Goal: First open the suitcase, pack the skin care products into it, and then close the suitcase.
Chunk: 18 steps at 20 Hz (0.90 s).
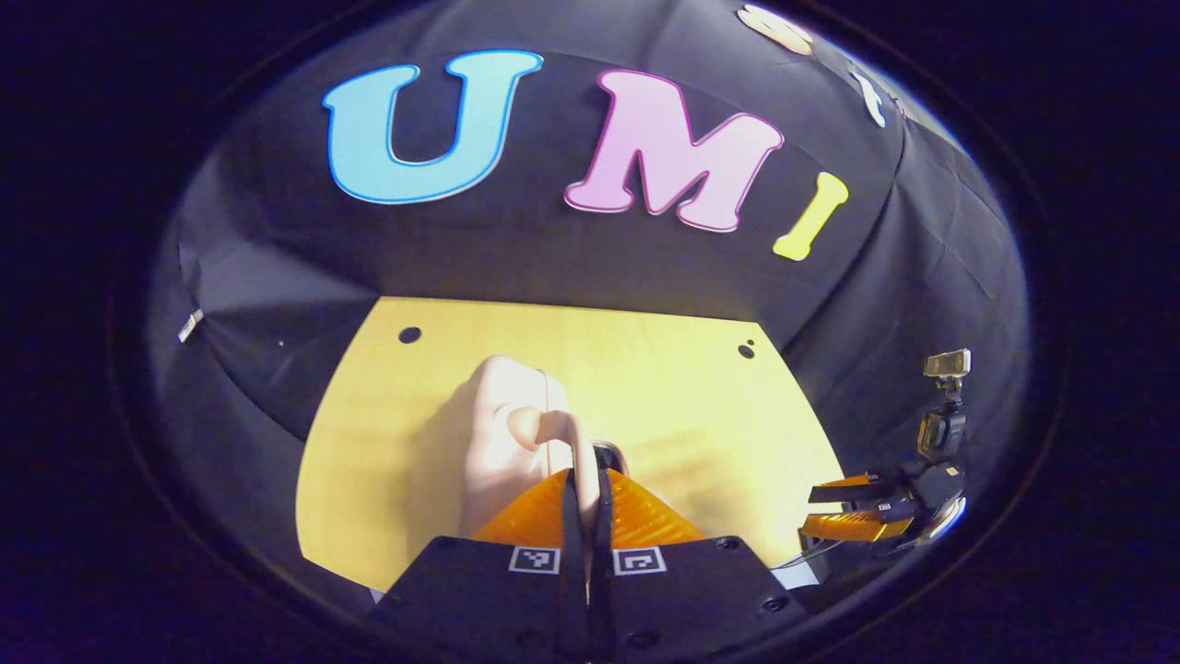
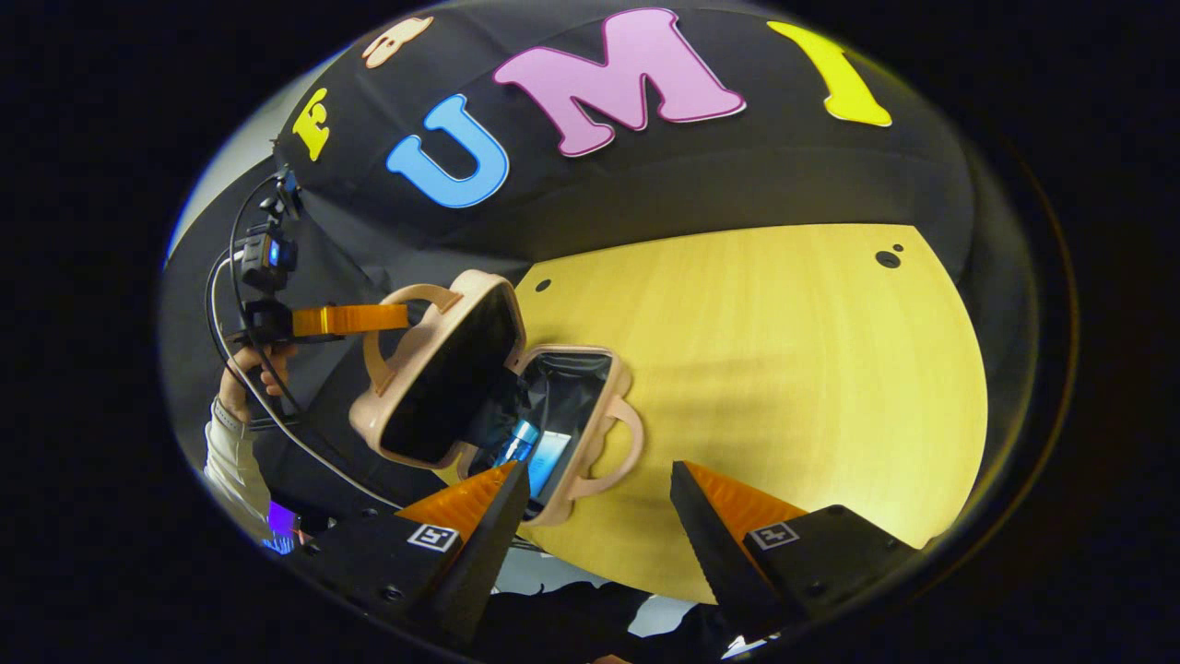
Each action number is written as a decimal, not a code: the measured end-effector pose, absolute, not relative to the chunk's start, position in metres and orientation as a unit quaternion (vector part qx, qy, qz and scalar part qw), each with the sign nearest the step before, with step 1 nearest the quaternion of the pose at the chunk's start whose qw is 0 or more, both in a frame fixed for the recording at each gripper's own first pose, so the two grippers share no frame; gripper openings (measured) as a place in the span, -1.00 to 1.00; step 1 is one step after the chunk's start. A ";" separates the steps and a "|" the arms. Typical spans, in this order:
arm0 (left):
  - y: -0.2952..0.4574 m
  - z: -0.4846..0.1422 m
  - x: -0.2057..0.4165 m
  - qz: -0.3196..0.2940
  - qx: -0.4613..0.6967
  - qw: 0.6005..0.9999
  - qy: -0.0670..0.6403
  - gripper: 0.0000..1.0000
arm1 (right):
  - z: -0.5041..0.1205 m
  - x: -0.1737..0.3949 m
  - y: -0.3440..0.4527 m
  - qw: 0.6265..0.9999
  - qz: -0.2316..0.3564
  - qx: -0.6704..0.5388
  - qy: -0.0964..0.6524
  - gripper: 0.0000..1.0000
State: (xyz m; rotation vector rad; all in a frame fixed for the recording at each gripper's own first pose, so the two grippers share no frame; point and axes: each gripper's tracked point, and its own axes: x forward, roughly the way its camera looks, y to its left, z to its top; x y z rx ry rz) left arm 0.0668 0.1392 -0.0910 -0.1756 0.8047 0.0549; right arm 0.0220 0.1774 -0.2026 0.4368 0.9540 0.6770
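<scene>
Right gripper view, starting at 9 o'clock: a hand [image 2: 247, 369] with a pale sleeve [image 2: 226, 456] holds the left claw [image 2: 406, 318], cables trailing down from it. Its orange fingers reach in level from the left and meet the handle of the raised lid [image 2: 438, 369]. From this angle I cannot tell how tightly they pinch.

Just right of that, near centre: the suitcase [image 2: 590, 433], small and pink, lies open on the yellow table [image 2: 784, 369]. The lid stands tilted up on the left side; the dark-lined base lies flat beside it, its own handle pointing toward 5 o'clock. Inside the base are a blue bottle [image 2: 519, 443] and a pale blue box [image 2: 550, 456], side by side and touching or nearly so.

At 6 o'clock: the right claw [image 2: 599, 489], fingers spread wide, nothing between them. Its left finger overlaps the near corner of the base in the picture; contact cannot be judged.

Left gripper view, 6 o'clock: the left claw's two fingers [image 1: 599, 516] stand pressed close together on the thin pink handle [image 1: 576, 443] of the lid, whose pink outer shell rises just ahead. Table beyond it, toward 12 o'clock.

At 4 o'clock in that view: the right claw [image 1: 853, 512], well apart from the suitcase, off the table's edge.
</scene>
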 end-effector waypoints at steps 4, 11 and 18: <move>0.084 -0.152 0.084 -0.013 -0.125 0.895 0.429 -0.87 | -0.212 0.019 0.138 0.816 0.292 0.212 0.451 0.94; 0.039 -0.247 0.085 -0.039 -0.121 0.844 0.522 -0.86 | -0.207 0.023 0.115 0.828 0.264 0.233 0.437 0.94; 0.027 -0.284 0.091 -0.038 -0.085 0.839 0.536 -0.53 | -0.194 0.025 0.102 0.847 0.269 0.224 0.400 0.95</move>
